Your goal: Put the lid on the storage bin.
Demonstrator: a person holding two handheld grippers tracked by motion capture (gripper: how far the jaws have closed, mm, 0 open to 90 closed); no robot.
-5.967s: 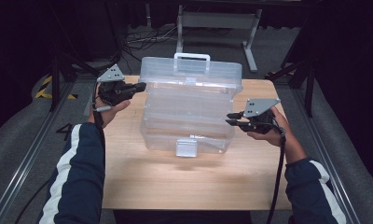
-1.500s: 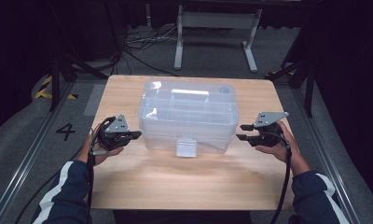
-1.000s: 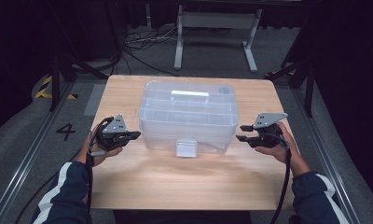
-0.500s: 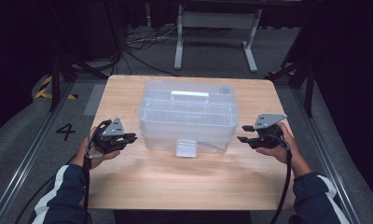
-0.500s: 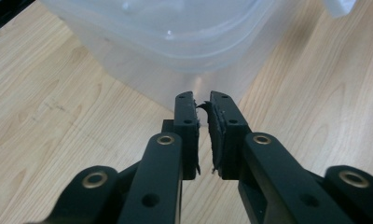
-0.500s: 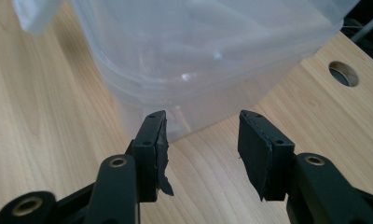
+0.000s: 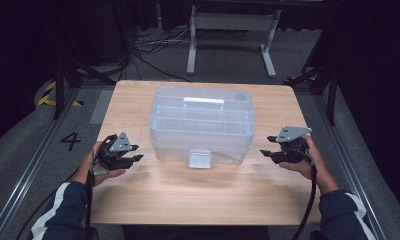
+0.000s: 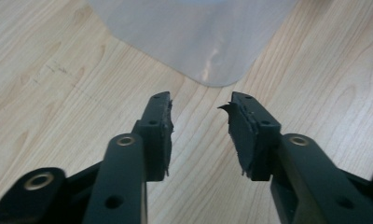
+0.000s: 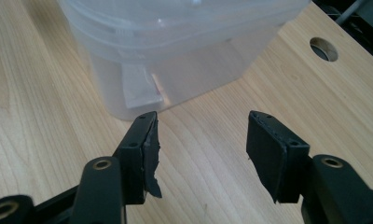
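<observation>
Left gripper (image 7: 133, 160) sat at lower left of the high view, jaws spread and empty, just short of the clear plastic box (image 7: 202, 122); in its own view the box's rounded corner (image 8: 219, 77) lay ahead, bare wood between. Right gripper (image 7: 269, 153) at right, jaws also spread, apart from the box's side. Box stood closed mid-table (image 7: 198, 195), front latch (image 7: 199, 158) facing the near edge, open wood on all sides.

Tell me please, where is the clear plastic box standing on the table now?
In the high view, the clear plastic box stands near the middle of the wooden table, between the left gripper and the right gripper, touching neither.
</observation>
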